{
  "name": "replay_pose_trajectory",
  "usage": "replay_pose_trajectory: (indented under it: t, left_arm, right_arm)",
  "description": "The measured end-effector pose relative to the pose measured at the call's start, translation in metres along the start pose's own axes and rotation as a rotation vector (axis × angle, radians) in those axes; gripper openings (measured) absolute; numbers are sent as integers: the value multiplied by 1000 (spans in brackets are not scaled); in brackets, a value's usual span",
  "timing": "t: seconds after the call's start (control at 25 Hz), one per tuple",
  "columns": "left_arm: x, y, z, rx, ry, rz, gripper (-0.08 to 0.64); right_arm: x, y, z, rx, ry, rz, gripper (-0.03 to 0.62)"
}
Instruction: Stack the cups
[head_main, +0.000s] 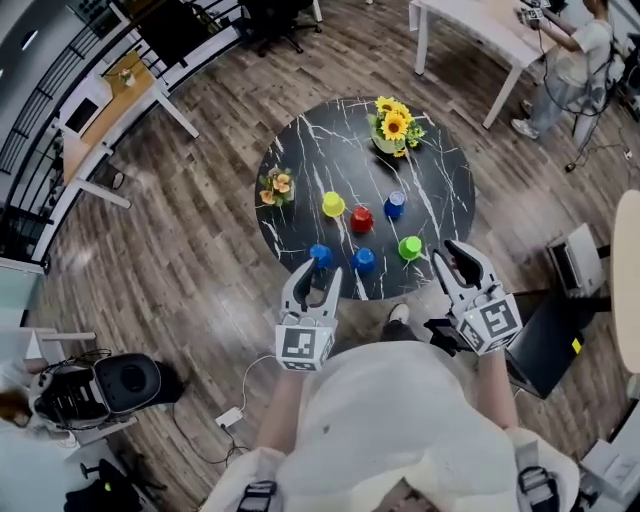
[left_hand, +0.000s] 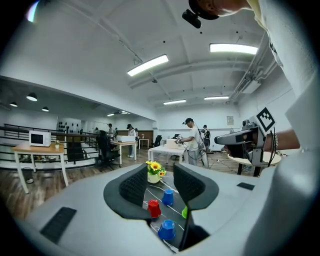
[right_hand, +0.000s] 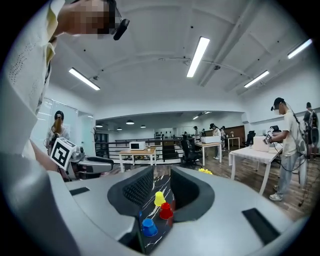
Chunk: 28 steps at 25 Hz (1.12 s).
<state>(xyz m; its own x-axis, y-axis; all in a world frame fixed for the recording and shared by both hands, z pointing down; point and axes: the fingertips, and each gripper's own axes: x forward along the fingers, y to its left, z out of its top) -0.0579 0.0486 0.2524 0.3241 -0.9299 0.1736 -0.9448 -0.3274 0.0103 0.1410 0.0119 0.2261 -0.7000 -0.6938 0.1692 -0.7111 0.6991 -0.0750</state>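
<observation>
Six cups (head_main: 361, 218); sunflowers (head_main: 393, 127) behind, small posy (head_main: 275, 187) left.

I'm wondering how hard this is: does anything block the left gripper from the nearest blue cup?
Nothing visible does: the blue cup sits right ahead of the open, empty left gripper.

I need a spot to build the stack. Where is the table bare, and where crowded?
Bare marble lies at the far left of the table, between the small flower pot and the sunflower vase, and on the right between the vase and the green cup. The near middle is crowded with six cups.
</observation>
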Motion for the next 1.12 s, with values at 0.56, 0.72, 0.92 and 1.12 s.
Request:
replay_pose_trajectory:
  t: [0.56, 0.72, 0.92, 1.12]
  left_arm:
    - [23, 13, -63, 28, 123, 82, 172]
    - [29, 35, -93, 24, 181, 59, 173]
    - [45, 68, -125, 22, 230, 37, 179]
    - [55, 90, -163, 7, 293, 23, 204]
  right_arm:
    - [25, -31, -19, 28, 40, 57, 117]
    - [37, -22, -26, 26, 71, 19, 117]
    - [55, -13, -35, 38, 111, -28, 117]
    - [66, -2, -50, 61, 157, -56, 117]
